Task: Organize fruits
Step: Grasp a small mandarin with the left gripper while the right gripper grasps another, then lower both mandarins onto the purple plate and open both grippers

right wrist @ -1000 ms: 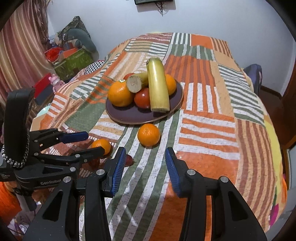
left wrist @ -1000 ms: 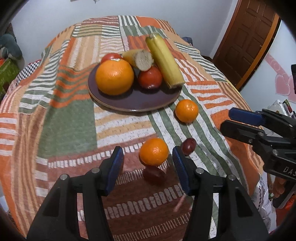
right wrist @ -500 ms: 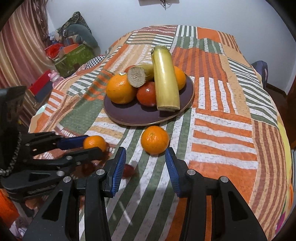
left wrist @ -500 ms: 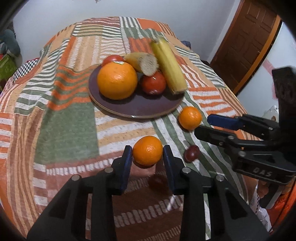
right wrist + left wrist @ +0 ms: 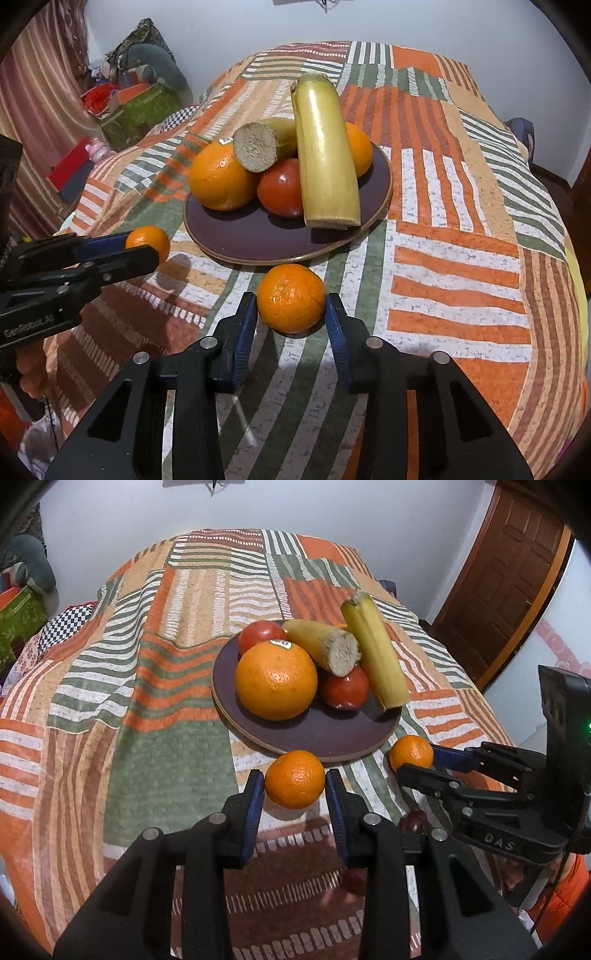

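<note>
a: left tongs [image 5: 294, 788] clamp a small mandarin [image 5: 294, 779] between their blue pads, held just off the striped bedspread [image 5: 147, 738] at the near rim of the dark plate [image 5: 317, 734].

b: and the right tongs [image 5: 291, 308]?

a: narrow, one pad on each side of a second mandarin [image 5: 291, 298] that sits on the bedspread just below the plate's 6 o'clock edge. pads look to be touching it; whether it is lifted cannot be told.

b: what is on the plate?

a: a large orange [image 5: 276, 681] at 9 o'clock, a long yellow banana piece [image 5: 375, 655] at 3 o'clock, a shorter cut banana piece [image 5: 325, 646] leaning over a tomato [image 5: 345, 690] at the centre, another tomato [image 5: 262, 635] at 11 o'clock. the right wrist view shows one more orange [image 5: 360, 147] behind the long banana piece.

b: anything loose on the bed?

a: a dark red grape [image 5: 413, 819] near the right tongs, partly hidden, at 5 o'clock from the plate.
</note>
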Motion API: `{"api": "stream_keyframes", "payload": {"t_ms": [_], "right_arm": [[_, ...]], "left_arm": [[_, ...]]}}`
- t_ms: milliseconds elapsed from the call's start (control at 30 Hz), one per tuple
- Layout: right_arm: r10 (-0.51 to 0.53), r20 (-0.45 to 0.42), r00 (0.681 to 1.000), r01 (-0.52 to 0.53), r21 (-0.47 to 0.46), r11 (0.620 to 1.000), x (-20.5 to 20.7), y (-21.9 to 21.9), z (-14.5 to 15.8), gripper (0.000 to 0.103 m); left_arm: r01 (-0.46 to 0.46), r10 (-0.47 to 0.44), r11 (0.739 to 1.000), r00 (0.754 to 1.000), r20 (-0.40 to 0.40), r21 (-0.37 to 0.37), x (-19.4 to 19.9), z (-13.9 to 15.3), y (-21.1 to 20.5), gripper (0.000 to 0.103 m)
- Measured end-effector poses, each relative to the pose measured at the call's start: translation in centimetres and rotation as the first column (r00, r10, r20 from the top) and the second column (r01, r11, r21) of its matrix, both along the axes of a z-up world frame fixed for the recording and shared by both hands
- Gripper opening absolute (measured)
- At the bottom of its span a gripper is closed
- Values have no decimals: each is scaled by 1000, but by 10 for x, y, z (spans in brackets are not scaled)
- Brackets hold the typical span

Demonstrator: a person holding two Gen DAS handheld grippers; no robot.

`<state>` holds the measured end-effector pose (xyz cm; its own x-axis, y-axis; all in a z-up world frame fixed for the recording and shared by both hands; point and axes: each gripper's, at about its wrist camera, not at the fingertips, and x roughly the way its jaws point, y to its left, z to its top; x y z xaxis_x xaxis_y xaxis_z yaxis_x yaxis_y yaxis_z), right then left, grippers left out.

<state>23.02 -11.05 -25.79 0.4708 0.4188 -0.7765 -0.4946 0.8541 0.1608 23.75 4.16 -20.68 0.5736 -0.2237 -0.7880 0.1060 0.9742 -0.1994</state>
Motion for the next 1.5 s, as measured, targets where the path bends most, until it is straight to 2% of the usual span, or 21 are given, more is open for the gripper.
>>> {"api": "stream_keyframes", "payload": {"t_ms": [367,900,1033,1500], "right_arm": [[36,46,998,-38,35,999,11,19,19,35],[52,2,999,-52,22,998,29,29,5,35],[51,-4,999,-51,29,998,30,29,5,35],[50,11,999,-50,20,999,11,16,18,35]], "left_arm": [[14,-14,1000,999,37,-1,20,11,-2,34],[32,-33,999,999,-26,-3,44,-15,-10,34],[16,-16,1000,999,-43,-20,45,-18,-6,41],[8,-8,1000,1000,-1,18,15,5,-4,41]]}}
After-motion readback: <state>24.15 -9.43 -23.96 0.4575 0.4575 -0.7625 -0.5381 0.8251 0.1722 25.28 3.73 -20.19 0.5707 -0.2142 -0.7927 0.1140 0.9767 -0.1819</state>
